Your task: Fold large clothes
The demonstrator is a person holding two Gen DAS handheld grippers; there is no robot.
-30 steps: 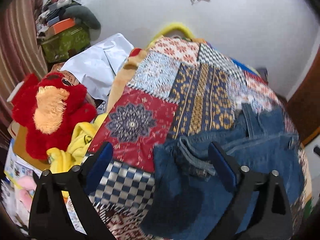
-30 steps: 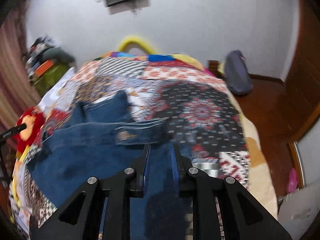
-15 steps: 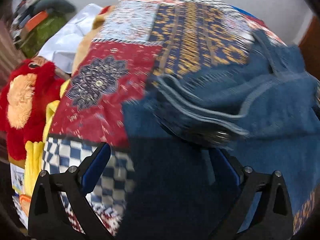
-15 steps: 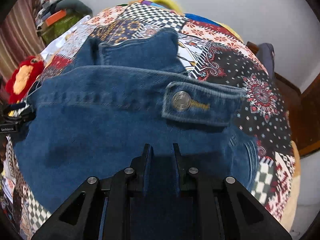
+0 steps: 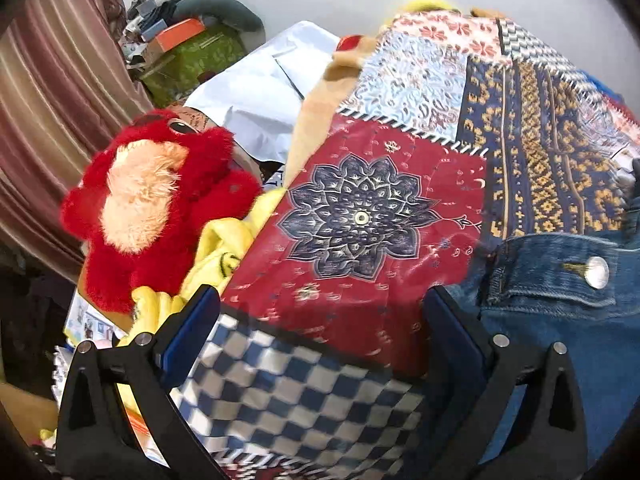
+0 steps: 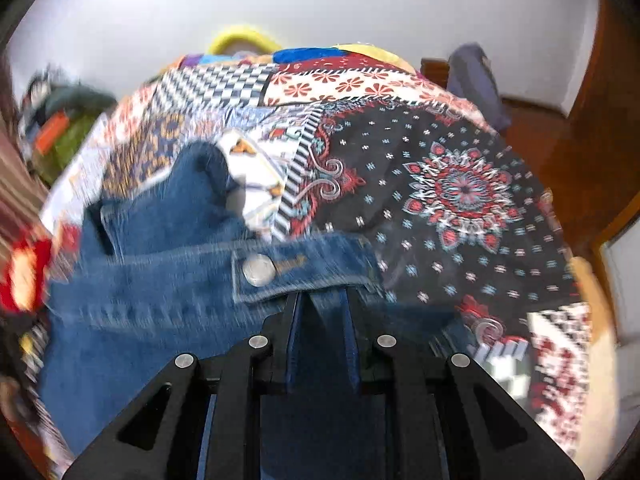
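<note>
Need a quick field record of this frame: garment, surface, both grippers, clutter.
garment: blue denim jeans, waistband with metal button showing, lying on the bed
surface: patchwork bedspread
right gripper: shut on the jeans, denim pinched between the pads just below the waistband
left gripper: open, nothing between the fingers, over the quilt at the jeans' edge
clutter: red plush toy and yellow cloth beside the bed, green box behind
blur: right wrist view smeared

One pair of blue jeans [image 6: 160,300] with one metal button [image 6: 259,270] lies on one patchwork quilt [image 5: 380,220]; one red plush toy [image 5: 152,208] and one green box [image 5: 192,60] sit beside the bed's edge.
</note>
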